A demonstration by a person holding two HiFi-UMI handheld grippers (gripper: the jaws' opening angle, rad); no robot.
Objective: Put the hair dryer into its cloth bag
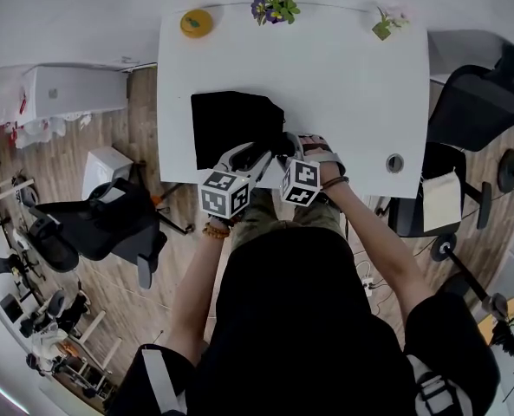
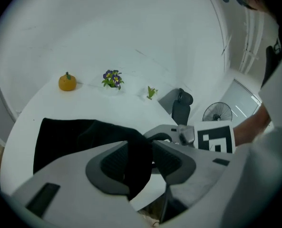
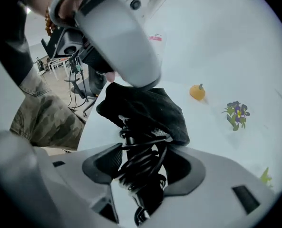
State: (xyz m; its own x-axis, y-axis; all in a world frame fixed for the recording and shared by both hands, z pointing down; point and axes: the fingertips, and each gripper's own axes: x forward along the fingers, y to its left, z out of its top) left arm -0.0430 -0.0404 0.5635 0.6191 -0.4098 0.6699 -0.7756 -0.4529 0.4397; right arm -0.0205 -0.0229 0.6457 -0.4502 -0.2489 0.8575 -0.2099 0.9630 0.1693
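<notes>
The black cloth bag (image 1: 235, 128) lies flat on the white table (image 1: 343, 85), near its front edge. My left gripper (image 1: 258, 156) is at the bag's near right corner. In the left gripper view a fold of the bag (image 2: 69, 137) hangs between the spread jaws of the left gripper (image 2: 141, 163), and bare table shows beside the fold. My right gripper (image 3: 143, 167) is shut on the hair dryer's black coiled cord (image 3: 141, 158). The rest of the dryer is hidden under the bag's bunched mouth (image 3: 148, 106). In the head view the right gripper (image 1: 289, 150) sits close beside the left.
An orange (image 1: 196, 22), a purple flower pot (image 1: 275, 7) and a small green plant (image 1: 387, 24) line the table's far edge. A round cable hole (image 1: 395, 163) is at the right front. Black office chairs stand at the right (image 1: 478, 102) and left (image 1: 109, 219).
</notes>
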